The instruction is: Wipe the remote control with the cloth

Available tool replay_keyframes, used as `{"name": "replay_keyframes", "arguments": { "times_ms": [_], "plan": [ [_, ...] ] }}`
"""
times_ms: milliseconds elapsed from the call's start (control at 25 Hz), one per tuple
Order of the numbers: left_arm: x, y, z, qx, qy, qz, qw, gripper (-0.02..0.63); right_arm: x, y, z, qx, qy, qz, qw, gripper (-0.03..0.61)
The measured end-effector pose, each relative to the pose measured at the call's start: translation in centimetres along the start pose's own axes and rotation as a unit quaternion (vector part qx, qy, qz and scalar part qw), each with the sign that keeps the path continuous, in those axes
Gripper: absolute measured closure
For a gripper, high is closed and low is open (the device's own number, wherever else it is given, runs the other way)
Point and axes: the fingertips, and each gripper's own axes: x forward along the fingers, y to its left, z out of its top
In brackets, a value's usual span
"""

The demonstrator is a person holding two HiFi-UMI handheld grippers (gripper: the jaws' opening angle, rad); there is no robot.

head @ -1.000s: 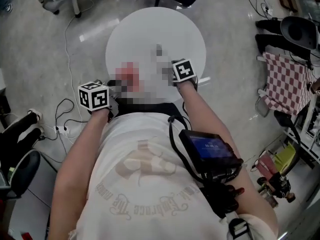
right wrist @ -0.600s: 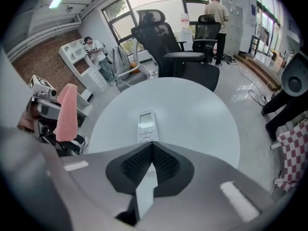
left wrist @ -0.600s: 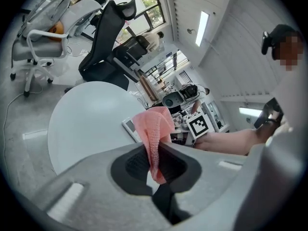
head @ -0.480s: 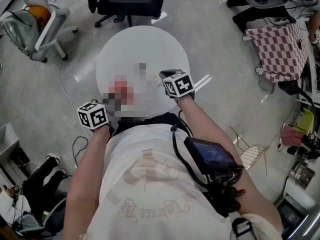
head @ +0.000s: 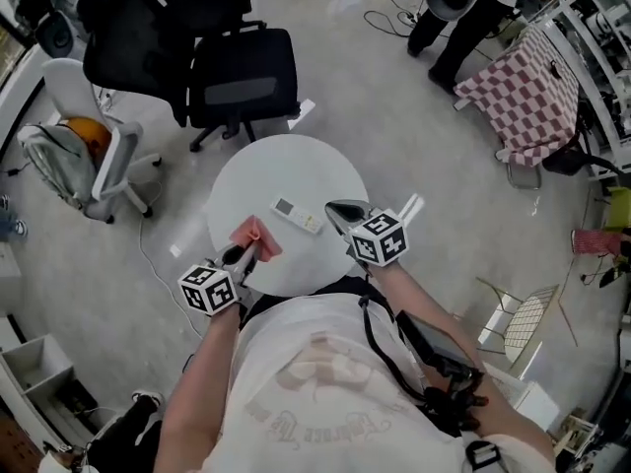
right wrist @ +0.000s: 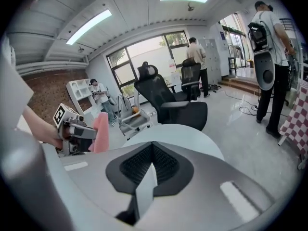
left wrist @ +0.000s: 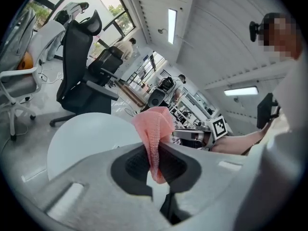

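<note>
A crumpled pink cloth was clamped in the jaws of the left gripper; those of the right gripper were pressed together on nothing. The slim white remote control was seen lying on the round white table, between both grippers, seemingly touched by neither.

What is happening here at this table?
A person holds a gripper in each hand at a round white table. The left gripper is shut on a pink cloth. The right gripper is shut and empty. The remote control lies on the table, and the cloth does not touch it.
</note>
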Motion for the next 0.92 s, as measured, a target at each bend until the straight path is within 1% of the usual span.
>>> {"name": "replay_keyframes", "arguments": {
  "times_ms": [200,400,560,920],
  "plan": [
    [0.3,-1.2,-0.4,0.027,0.006,-0.019,0.9994,0.595,-2.5,1.7,0.8,-0.014,-0.065,0.012,0.998,0.571],
    [0.4,-1.9,-0.1,0.049,0.004,-0.033,0.9982,0.595,-3.7,2.6,1.0,-0.023,-0.097,0.009,0.995,0.571],
    [0.6,-3.2,-0.6,0.057,0.009,-0.042,0.9974,0.595,-5.2,2.8,0.6,-0.022,-0.105,0.002,0.994,0.571],
    [0.6,-3.7,-0.9,0.063,0.013,-0.05,0.9967,0.595,-5.4,3.3,-0.1,-0.022,-0.103,0.001,0.994,0.571]
  ]
}}
